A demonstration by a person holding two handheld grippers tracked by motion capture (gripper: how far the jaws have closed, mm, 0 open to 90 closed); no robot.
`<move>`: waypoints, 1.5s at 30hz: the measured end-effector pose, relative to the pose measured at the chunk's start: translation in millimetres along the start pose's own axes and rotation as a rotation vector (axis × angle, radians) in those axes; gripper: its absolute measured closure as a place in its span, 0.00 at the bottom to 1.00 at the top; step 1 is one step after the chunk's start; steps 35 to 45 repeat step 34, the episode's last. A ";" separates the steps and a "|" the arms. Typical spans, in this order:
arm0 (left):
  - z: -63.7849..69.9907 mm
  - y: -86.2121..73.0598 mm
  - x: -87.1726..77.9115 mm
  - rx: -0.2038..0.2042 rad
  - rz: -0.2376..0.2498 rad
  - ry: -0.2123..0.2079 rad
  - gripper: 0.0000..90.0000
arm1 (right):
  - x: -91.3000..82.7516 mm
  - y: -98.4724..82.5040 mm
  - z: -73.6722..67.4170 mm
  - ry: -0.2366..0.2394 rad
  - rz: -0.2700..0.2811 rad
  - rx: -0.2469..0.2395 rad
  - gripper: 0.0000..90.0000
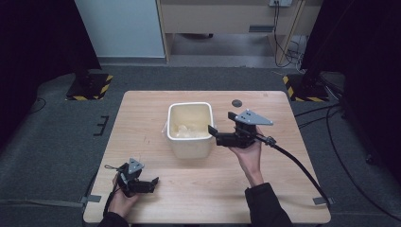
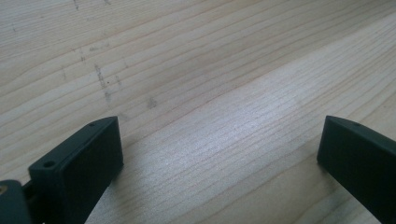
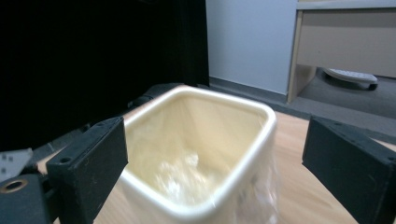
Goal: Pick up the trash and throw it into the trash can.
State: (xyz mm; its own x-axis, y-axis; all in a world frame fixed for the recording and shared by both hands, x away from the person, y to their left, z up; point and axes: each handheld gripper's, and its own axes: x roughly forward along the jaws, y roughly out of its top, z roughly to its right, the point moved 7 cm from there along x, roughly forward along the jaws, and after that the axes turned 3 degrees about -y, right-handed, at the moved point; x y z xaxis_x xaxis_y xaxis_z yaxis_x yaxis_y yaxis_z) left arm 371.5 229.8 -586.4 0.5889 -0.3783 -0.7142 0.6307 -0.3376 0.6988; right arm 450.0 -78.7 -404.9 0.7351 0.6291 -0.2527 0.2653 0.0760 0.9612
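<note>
A cream rectangular bin point(image 1: 189, 147) stands upright near the middle of the wooden table point(image 1: 213, 189), lined with clear film and holding crumpled pale material point(image 1: 186, 130). My right gripper point(image 1: 221, 122) hovers just right of the bin, pointing at it. Its jaws stand wide open with nothing between the pads. The right gripper view looks down over the bin's rim point(image 3: 219, 100) at the pale contents point(image 3: 182, 173), with the right gripper point(image 3: 215, 149) open in front. My left gripper point(image 1: 150, 183) rests low at the front left of the table. In its own view the left gripper point(image 2: 219, 140) is open over bare wood.
A small dark round mark point(image 1: 236, 102) lies on the table behind the bin. A thick black cable point(image 1: 298, 165) trails from the right gripper over the table's right front. Yellow-and-black striped bases point(image 1: 90, 87) point(image 1: 302, 89) sit on the floor beyond the far corners.
</note>
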 end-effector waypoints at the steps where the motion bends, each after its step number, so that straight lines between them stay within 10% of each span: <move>1: 0.0 0.0 0.0 0.000 0.000 0.000 0.00 | -4.8 -5.2 2.4 -0.006 -0.006 -0.002 0.07; 19: 0.8 0.0 0.1 -0.003 0.000 0.003 0.00 | -67.5 -111.2 49.1 -0.117 -0.202 0.018 0.04; 26: 0.8 0.0 0.1 -0.003 0.000 0.003 0.00 | -80.9 -155.5 72.1 -0.192 -0.357 -0.006 0.04; 45: 0.8 0.0 0.1 -0.003 0.000 0.003 0.00 | -85.9 -178.1 92.4 -0.251 -0.446 0.003 0.02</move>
